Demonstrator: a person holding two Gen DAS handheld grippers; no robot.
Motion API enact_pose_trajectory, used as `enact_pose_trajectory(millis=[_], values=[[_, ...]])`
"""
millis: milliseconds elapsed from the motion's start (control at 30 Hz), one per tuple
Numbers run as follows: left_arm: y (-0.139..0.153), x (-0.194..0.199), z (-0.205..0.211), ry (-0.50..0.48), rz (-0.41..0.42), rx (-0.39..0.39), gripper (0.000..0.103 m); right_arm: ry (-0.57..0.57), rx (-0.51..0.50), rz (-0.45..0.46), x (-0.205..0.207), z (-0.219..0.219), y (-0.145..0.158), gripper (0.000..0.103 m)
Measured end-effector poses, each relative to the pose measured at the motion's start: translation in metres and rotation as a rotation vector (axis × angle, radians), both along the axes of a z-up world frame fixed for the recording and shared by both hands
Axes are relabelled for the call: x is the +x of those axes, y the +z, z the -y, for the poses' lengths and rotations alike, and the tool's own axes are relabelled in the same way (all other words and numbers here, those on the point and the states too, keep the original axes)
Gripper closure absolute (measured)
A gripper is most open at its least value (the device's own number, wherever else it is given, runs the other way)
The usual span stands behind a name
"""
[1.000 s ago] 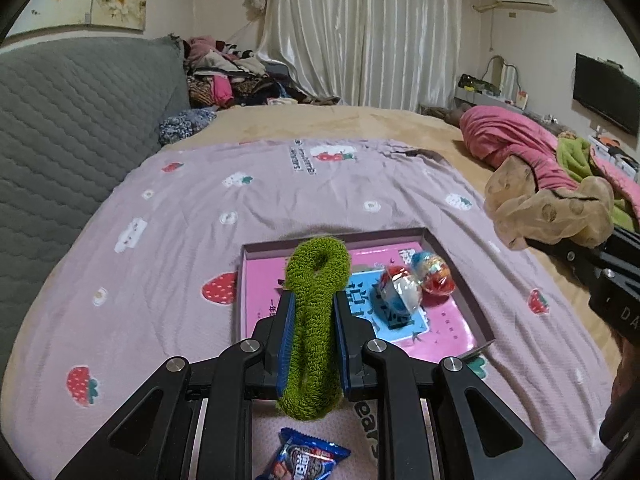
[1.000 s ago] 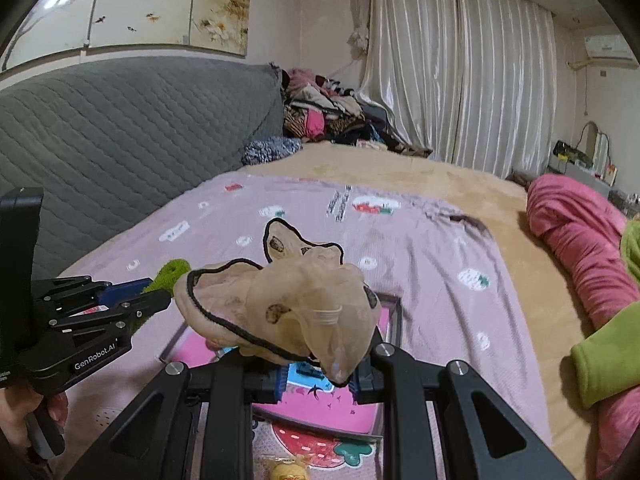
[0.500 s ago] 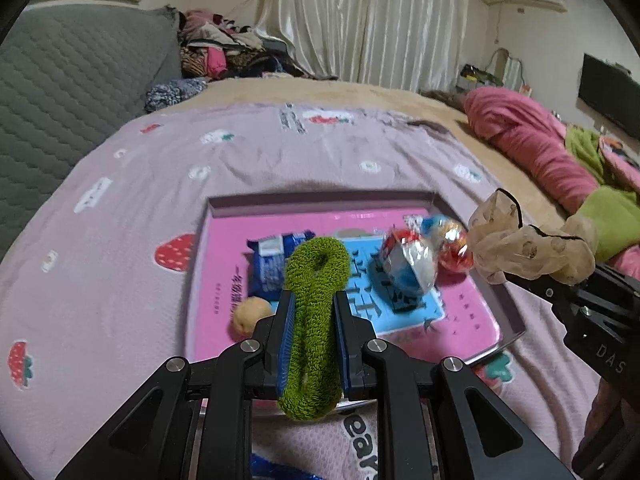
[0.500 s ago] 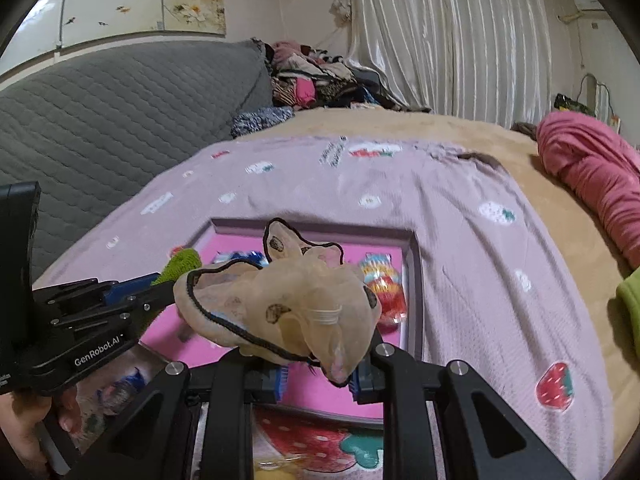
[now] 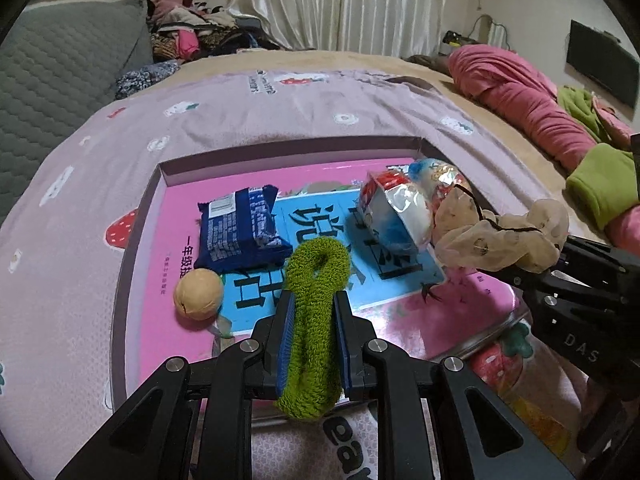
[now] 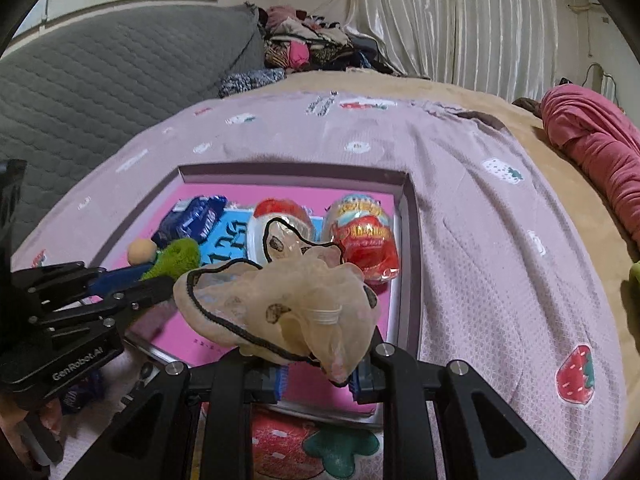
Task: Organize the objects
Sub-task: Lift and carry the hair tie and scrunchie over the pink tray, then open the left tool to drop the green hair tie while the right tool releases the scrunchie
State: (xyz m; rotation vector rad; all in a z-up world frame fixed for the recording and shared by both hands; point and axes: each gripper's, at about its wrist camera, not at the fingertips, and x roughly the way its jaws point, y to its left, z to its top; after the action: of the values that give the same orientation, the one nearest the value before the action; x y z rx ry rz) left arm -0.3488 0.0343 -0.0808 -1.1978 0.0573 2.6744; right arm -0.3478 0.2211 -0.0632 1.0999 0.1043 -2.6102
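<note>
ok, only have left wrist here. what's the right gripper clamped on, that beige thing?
Observer: A sheer, black-edged beige scrunchie, pinched between the blue pads of the right gripper.
Operator: anything behind the silver foil egg?
Observer: A red foil egg, beside it, by the tray's right wall.
Operator: anything outside the tray?
Observer: Seemingly a blue wrapper on the blanket, below the left gripper and its green scrunchie; too dim to be sure.

Green terry loop (image 5: pixel 313 320) and sheer beige scrunchie (image 6: pixel 288 304) — both held above the pink-bottomed tray (image 5: pixel 138 216).
</note>
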Motion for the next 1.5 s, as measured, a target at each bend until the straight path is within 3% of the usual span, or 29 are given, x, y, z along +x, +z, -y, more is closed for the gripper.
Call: enact_pose_trajectory(millis=[433,767,900,967,1033,1500], values=[[-0.01,-0.001,0.003,0.007,0.03,-0.008,0.08,-0.002,0.056,0.048,-0.005,0.005,-0.012,0.078],[-0.008,0.0,0.003,0.02,0.028,-0.022,0.075,0.004,0.082,0.061,-0.003,0.011,-0.013,0.057],[-0.006,0.001,0.003,0.021,0.022,-0.024,0.069,0.009,0.092,0.059,-0.001,0.014,-0.013,0.053],[-0.004,0.002,0.004,0.023,0.019,-0.028,0.056,0.012,0.096,0.057,0.0,0.016,-0.012,0.05],[-0.001,0.004,0.004,0.024,0.011,-0.034,0.05,0.013,0.102,0.052,0.002,0.017,-0.01,0.045],[0.016,0.011,0.013,0.045,-0.034,-0.006,0.037,-0.022,0.035,0.001,0.004,0.01,0.006,0.029]])
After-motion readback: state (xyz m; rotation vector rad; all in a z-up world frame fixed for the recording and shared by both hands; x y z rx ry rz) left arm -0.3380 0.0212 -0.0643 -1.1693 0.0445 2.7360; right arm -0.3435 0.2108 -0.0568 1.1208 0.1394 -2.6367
